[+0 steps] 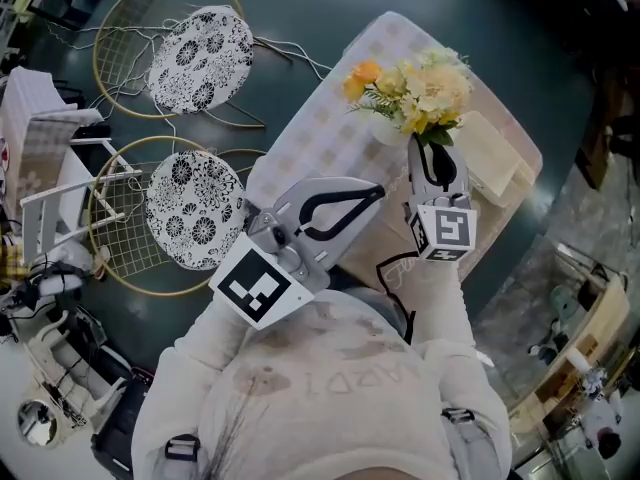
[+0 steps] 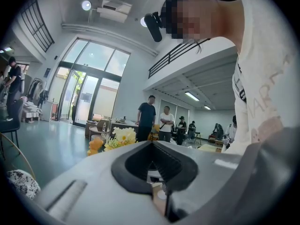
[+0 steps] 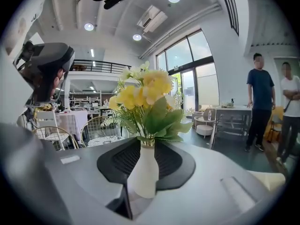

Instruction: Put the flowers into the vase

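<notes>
**Head view.** The left tongs (image 1: pixel 375 192) are seen pressed together with nothing between them, held over the near part of the counter (image 1: pixel 330 133), a table covered in pale checked cloth. The right tongs (image 1: pixel 418 146) are set against the small white bottle-shaped vase (image 1: pixel 386 128), towards the far side of the counter. A bunch of yellow, orange and cream artificial flowers (image 1: pixel 415 90) is already seated in the vase. A cream flat block (image 1: pixel 495 153) is noted just right of it. At left, two round wire-framed chairs with black-and-white patterned cushions (image 1: pixel 198 48) are noted on a dark teal floor (image 1: pixel 300 8).

**Left gripper view.** The left tongs (image 2: pixel 151 144) are confirmed closed and empty. The flowers (image 2: pixel 115 138) are seen beyond them to the left. A high room with tall glazed doors (image 2: pixel 86 95) is recorded, with several people (image 2: pixel 146 118) standing far off.

**Right gripper view.** The right tongs (image 3: pixel 140 143) are closed narrowly on the body of the vase (image 3: pixel 144 172), one pad at each side. The flowers (image 3: pixel 143 95) are upright in its neck. A wire chair (image 3: pixel 101 125) is seen at left and two people (image 3: pixel 258 107) at right.

**Progress.** The placing is judged done. Only the release of the vase seems left. Whether its base rests on the counter cannot be told.
</notes>
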Demonstrator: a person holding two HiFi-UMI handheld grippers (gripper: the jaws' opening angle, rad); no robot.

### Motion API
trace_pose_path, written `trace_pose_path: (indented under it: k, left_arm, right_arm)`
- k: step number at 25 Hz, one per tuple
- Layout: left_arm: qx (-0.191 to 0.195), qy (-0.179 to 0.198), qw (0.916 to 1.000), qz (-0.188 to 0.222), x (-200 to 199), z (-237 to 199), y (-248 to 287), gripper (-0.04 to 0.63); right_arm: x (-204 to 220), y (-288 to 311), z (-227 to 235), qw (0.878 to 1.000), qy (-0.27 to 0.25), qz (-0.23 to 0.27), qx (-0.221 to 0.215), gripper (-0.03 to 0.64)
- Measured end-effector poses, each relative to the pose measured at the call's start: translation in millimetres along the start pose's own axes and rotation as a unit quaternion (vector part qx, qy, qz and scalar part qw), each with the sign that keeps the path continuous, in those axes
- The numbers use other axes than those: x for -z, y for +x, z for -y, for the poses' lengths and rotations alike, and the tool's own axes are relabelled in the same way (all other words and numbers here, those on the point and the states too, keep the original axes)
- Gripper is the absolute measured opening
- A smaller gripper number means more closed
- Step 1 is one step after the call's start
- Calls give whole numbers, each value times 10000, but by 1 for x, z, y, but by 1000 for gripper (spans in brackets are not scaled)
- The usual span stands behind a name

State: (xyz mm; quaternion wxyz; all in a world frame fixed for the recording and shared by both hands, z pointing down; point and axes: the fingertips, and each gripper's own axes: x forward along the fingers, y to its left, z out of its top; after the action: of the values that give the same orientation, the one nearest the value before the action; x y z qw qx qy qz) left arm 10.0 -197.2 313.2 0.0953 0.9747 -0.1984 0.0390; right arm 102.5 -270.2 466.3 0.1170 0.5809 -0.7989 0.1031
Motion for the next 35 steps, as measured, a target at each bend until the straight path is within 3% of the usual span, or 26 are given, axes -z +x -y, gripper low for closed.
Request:
trace_pose_path:
  k: [6,11,13,17,20,28,35]
  left_arm:
    - [4,8,10000,17,2,8,-2,0]
    - [-1,26,10000,59,0,11,-3,0]
    - [14,44,10000,87,-2,15,-1,0]
    - [125,143,9997,176,-6,24,6,0]
    - [186,184,9993,267,-12,35,12,2]
    - [357,408,9972,507,-31,64,26,0]
    - [374,436,9963,644,-43,86,32,0]
  right_arm:
    - [15,-1,-4,9998,55,-193,-18,123]
    - [3,-19,-18,9991,252,6,-344,63]
    - [-8,-33,-30,9967,442,183,-657,28]
    - [-38,-62,-47,9921,459,475,-1071,26]
    - [-62,-86,-56,9917,222,609,-1110,26]
    - [-127,-165,-62,9830,458,1246,-1266,26]
    - [-147,-211,-63,9793,361,1552,-1251,26]
